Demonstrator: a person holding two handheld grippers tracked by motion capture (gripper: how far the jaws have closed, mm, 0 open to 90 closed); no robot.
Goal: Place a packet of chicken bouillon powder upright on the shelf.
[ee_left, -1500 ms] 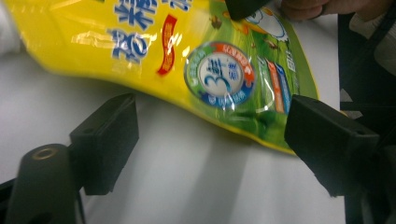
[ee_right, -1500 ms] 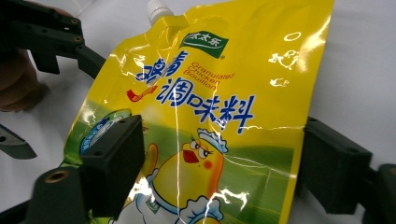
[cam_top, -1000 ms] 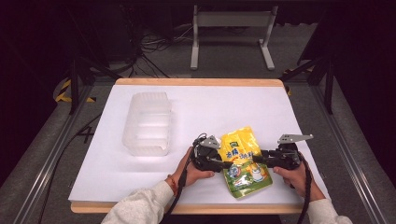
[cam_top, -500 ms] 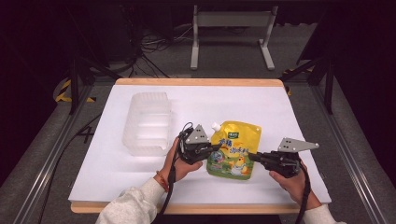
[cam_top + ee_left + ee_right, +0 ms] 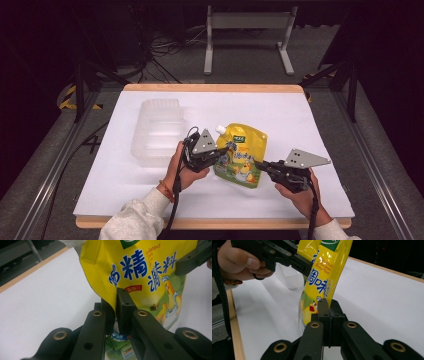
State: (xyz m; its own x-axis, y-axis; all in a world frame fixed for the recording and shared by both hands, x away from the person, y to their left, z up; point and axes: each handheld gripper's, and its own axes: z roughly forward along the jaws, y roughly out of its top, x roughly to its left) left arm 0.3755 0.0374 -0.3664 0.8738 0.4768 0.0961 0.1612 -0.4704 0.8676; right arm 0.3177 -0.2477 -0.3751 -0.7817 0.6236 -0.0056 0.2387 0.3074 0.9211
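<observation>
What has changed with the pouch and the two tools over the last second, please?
Both tools closed on the yellow bouillon pouch, the left tool on one edge and the right tool on the other, and raised it upright off the table. The clear plastic tray stayed put.

Yellow pouch (image 5: 140,270) printed with blue Chinese characters "精" and "料", orange "Bouillon" and "Chicken" lettering along its edge; remaining print too small to read

yellow bouillon pouch (image 5: 243,152) – upright, lifted off table
</observation>
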